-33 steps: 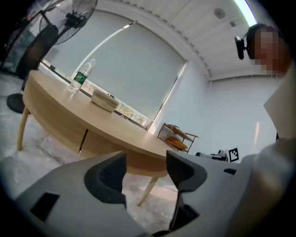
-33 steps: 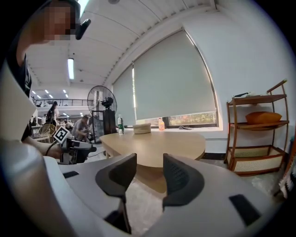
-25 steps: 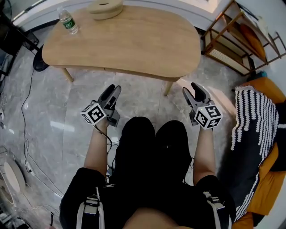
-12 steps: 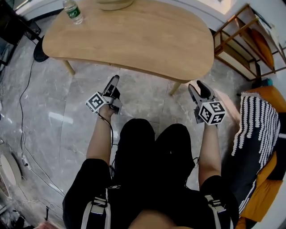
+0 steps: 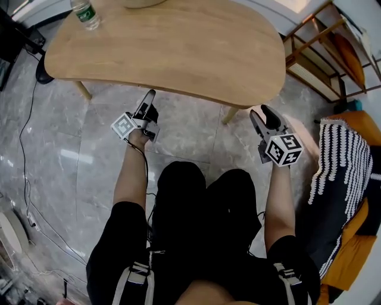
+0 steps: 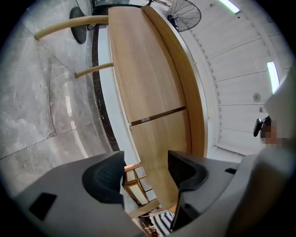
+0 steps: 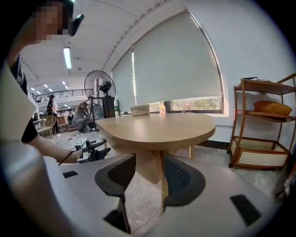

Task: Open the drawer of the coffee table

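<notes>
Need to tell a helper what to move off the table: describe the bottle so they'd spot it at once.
Find the big rounded wooden coffee table in front of the person. At its far left corner stands the bottle. It is clear plastic with a green label, unlike the pale round thing along the same far edge.

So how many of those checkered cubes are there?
2. One cube rides on the left tongs, by the table's front edge; the other cube rides on the right tongs. None look hidden.
</notes>
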`<state>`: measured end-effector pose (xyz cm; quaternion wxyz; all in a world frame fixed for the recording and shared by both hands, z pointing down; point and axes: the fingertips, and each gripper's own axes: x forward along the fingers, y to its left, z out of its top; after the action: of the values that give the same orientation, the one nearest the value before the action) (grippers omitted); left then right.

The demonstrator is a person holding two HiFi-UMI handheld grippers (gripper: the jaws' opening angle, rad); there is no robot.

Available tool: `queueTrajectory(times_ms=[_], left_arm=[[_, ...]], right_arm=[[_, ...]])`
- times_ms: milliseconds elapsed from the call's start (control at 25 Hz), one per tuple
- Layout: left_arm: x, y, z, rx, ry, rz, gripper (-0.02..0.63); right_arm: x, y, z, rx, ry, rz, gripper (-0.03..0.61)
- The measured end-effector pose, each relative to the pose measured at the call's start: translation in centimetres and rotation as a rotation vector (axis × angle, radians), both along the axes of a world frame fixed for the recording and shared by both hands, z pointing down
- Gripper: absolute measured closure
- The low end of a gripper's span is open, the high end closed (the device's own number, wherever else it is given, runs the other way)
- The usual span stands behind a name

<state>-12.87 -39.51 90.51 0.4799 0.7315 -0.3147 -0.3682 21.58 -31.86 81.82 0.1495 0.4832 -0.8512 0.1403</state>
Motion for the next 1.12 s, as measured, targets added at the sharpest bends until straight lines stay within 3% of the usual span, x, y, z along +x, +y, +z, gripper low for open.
queueTrajectory(times_ms=[520,640,1120], left_arm=[[0.3,-1.5,0.5,0.048,0.087,-0.057,0.331],[0.4,-1.3,0.1,0.084,0.074,-0.06,0.412],[0.3,-0.2,-0.1,0.017,0.043,-0.019,0.465]], right_arm=[[-1.2,-1.8,1.7,0.011,0.043,-0.06,0.377],[-0.8,-2.2,1.9,0.011,0.059,-0.054,0.436],[-0.8,-1.1,1.8,0.001,0.081,-0.096,0.465]])
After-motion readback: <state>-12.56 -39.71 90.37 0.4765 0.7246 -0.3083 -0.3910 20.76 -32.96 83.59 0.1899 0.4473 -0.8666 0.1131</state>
